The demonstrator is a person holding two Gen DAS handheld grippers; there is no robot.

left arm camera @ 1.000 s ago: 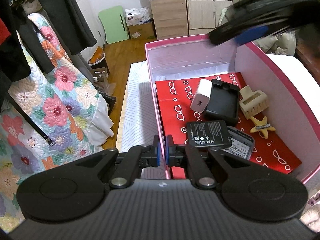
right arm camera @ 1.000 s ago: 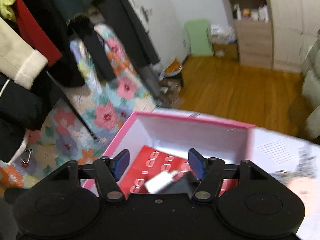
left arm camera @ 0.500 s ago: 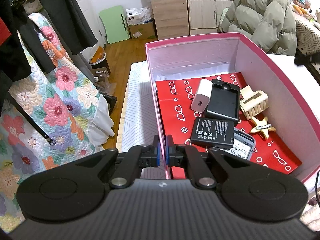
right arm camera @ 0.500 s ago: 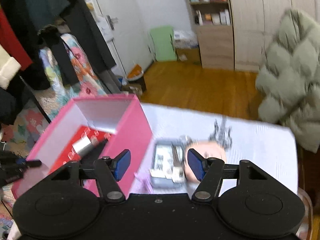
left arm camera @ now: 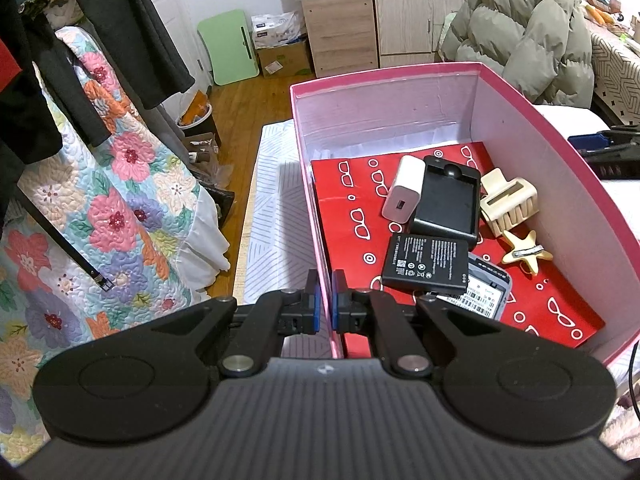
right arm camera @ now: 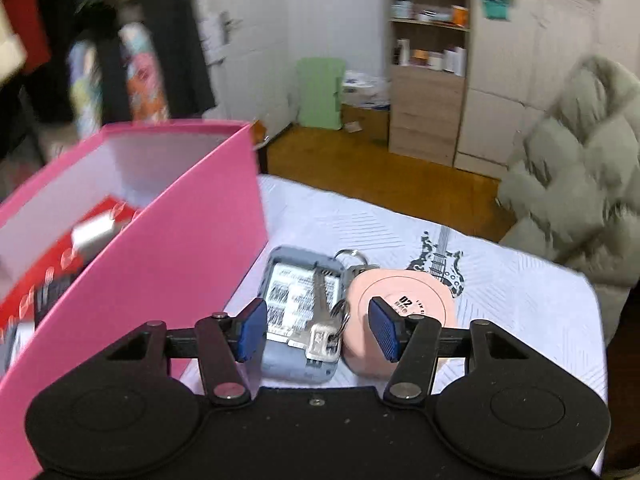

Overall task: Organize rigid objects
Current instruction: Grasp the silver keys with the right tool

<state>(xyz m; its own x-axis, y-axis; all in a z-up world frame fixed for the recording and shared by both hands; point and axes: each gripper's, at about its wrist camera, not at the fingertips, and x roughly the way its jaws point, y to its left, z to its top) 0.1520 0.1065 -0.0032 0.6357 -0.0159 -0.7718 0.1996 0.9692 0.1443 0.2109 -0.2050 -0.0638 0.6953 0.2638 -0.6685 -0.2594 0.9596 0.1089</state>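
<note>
The left gripper is pinched onto the pink box wall at lower centre, probably steadying it. The right gripper hovers with jaws apart over the grey phone, key and pink disc at frame centre, lined up to grab one.

White patterned bed cover carries pink box, grey case, pink disc.

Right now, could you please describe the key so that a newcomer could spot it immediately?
Find the pink box; just outside its wall, on the white cloth, lies a grey case. The key lies on top of it, the only silver metal piece, beside a pink round disc.
</note>
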